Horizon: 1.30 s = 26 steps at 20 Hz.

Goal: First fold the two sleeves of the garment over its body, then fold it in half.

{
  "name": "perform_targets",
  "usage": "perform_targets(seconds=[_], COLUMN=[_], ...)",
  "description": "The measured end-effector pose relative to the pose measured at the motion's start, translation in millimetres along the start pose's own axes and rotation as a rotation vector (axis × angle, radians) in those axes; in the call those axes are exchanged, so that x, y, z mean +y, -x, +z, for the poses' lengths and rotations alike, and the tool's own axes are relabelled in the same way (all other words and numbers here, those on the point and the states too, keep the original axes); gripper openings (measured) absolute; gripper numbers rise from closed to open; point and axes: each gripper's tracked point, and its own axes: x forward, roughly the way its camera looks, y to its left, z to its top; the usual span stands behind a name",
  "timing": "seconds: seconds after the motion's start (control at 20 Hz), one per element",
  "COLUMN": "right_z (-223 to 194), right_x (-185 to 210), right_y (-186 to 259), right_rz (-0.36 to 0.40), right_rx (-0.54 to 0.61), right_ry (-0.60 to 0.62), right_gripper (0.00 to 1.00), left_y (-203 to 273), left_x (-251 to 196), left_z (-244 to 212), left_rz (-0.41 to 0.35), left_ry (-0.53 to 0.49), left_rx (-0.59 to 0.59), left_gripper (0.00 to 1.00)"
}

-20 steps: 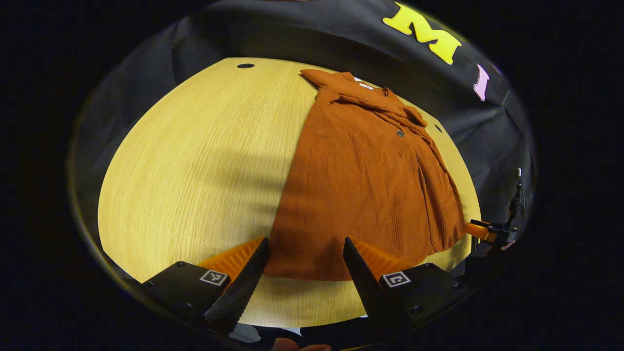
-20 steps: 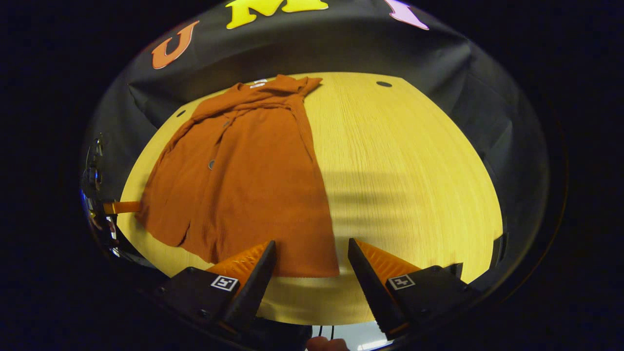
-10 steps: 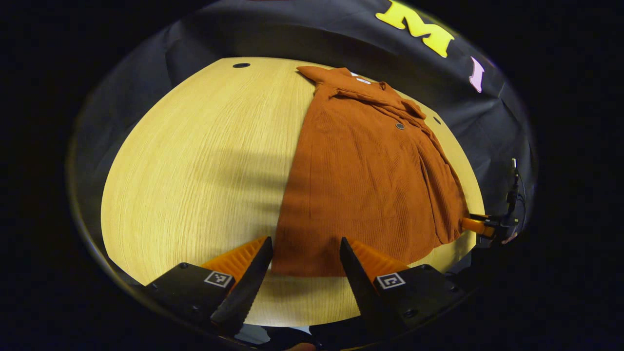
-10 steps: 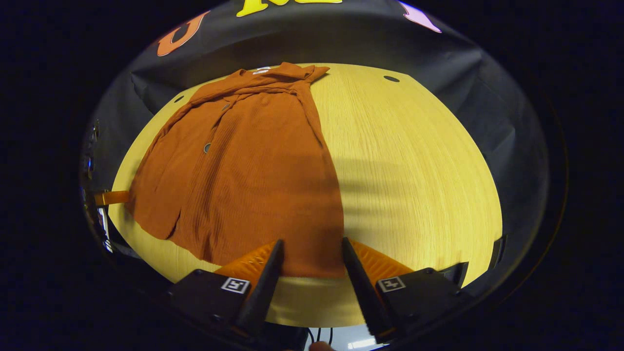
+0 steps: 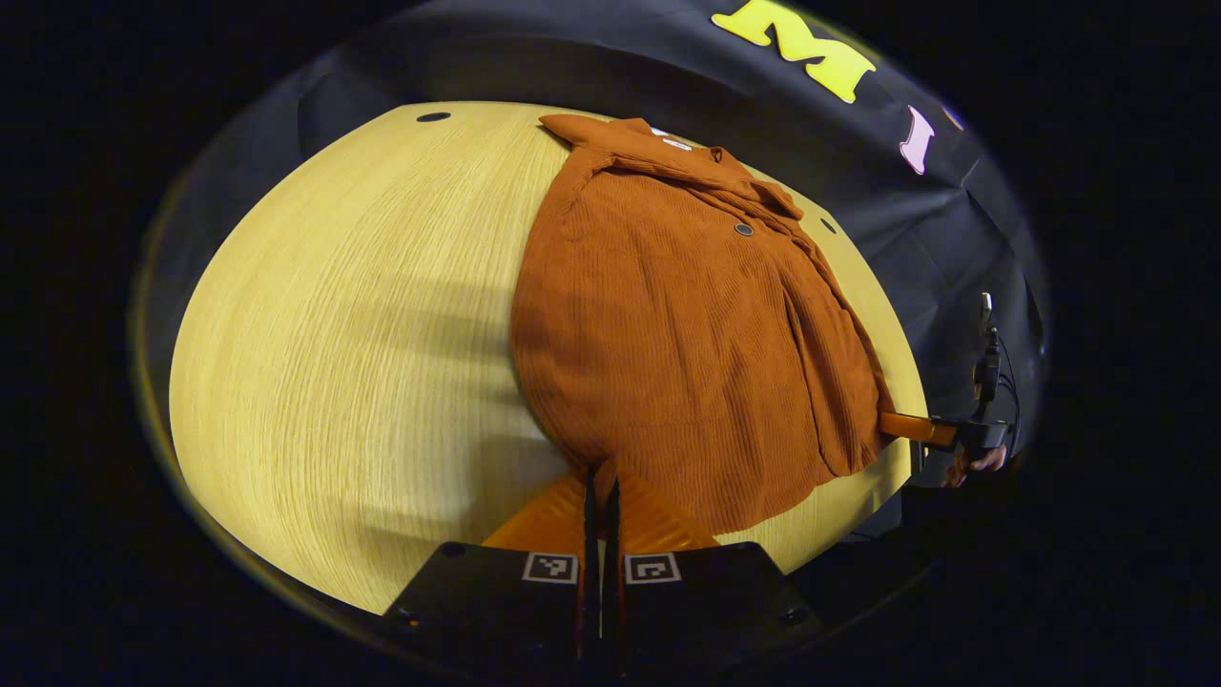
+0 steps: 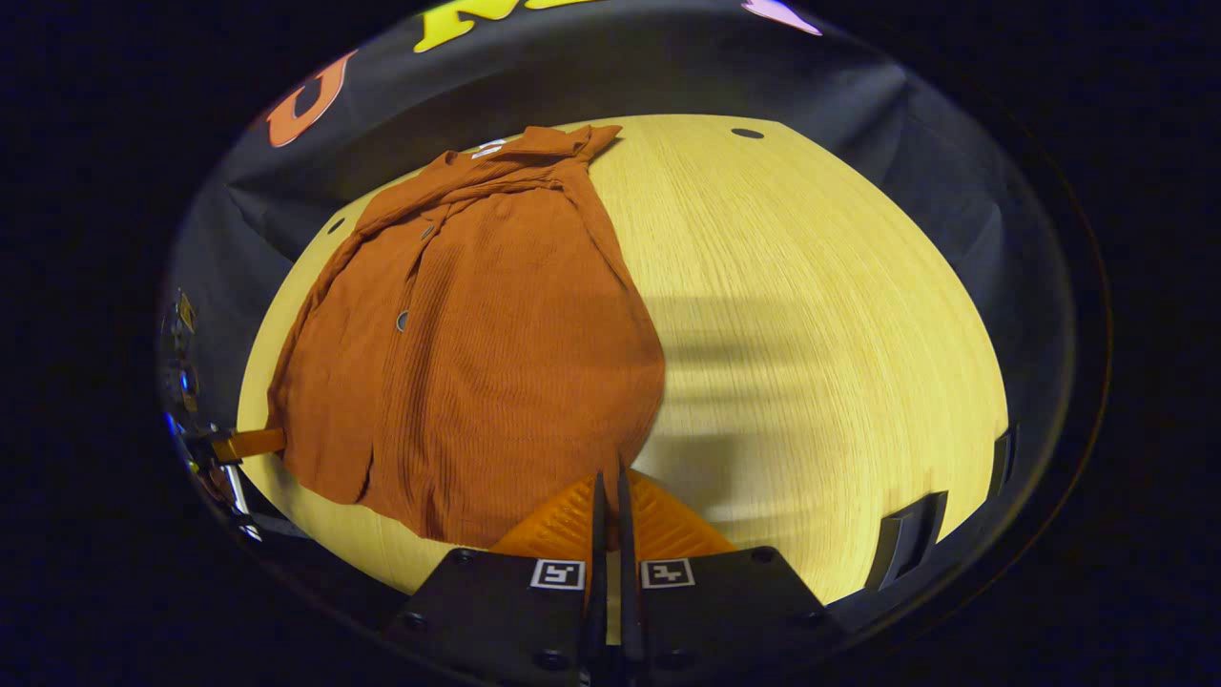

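Shirt (image 5: pixel 687 324) lies flat on table (image 5: pixel 334 334), collar twd far edge. Left gripper (image 5: pixel 601 487) and right gripper (image 6: pixel 610 491) each clamped on hem corners at near edge, fingers together w/ cloth between.

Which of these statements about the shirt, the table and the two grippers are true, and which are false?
1. The left gripper is shut on the hem of the shirt. True.
2. The right gripper is wide open above the table. False: its fingers are closed together at the shirt's hem.
3. The shirt hangs on the wall. False: it lies flat on the table.
4. The collar lies at the far end, away from both grippers. True.
5. The shirt is already folded in half. False: it lies at full length from collar to hem.
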Motion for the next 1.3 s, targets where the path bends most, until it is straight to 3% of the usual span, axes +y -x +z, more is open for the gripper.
perform_targets(seconds=[0.2, 0.55, 0.95, 1.3], right_z=[28.9, 99.9, 231.1, 351.8], right_x=[3.0, 10.4, 39.5, 84.5], right_y=[21.2, 60.7, 113.6, 99.0], right_rz=[0.045, 0.109, 0.162, 0.189], right_rx=[-0.068, -0.198, -0.413, -0.511], right_ry=[-0.072, -0.104, -0.002, 0.122], right_gripper=[0.07, 0.07, 0.07, 0.07], left_y=[15.5, 48.3, 86.6, 81.6], left_x=[-16.3, -52.3, -79.1, -81.1], left_z=[35.7, 114.8, 215.1, 334.8], left_rz=[-0.031, -0.074, -0.114, -0.071], left_ry=[-0.004, -0.156, -0.18, -0.229], left_rx=[-0.08, -0.236, -0.4, -0.521], left_gripper=[0.03, 0.03, 0.03, 0.03])
